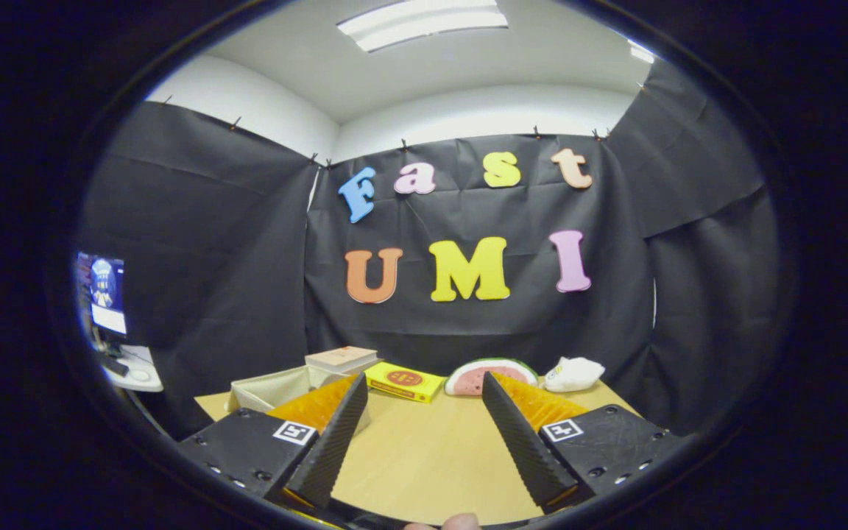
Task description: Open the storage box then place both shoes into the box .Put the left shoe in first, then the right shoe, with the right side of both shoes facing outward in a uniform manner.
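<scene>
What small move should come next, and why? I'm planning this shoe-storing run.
Probably swing the gripper left toward the beige storage box. Its fingers are open with nothing between them, over bare table, and the box sits beyond the left finger.

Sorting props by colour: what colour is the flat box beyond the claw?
Yellow with a red emblem, the flat box shows best in the gripper view.

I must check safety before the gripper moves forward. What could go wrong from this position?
1. The open gripper holds nothing; the beige fabric box sits partly behind one finger, which might bump or push it.
2. The yellow box, watermelon toy and white plush crowd the table's far edge and could be knocked.
</scene>
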### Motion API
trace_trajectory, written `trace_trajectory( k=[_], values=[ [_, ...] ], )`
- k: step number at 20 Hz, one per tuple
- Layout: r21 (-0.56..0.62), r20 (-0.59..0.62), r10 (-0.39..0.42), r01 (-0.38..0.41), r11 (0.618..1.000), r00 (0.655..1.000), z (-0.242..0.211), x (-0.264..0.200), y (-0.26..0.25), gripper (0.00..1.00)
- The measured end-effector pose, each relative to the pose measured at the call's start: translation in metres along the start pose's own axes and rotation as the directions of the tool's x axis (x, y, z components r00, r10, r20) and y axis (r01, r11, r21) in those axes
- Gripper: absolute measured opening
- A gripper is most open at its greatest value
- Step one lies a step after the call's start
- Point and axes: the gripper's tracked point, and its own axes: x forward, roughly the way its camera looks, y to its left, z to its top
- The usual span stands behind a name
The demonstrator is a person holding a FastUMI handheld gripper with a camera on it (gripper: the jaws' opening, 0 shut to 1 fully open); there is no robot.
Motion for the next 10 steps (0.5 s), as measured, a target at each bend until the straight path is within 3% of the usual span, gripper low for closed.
trace_trajectory(
  k=[5, 10],
  values=[
    [0.066, -0.022, 0.049, -0.048, 0.997, 0.999, -0.012, -0.019, -0.010, 0.96],
    [0.061, -0.034, 0.065, -0.063, 0.996, 0.997, -0.017, -0.015, -0.011, 0.95]
  ],
)
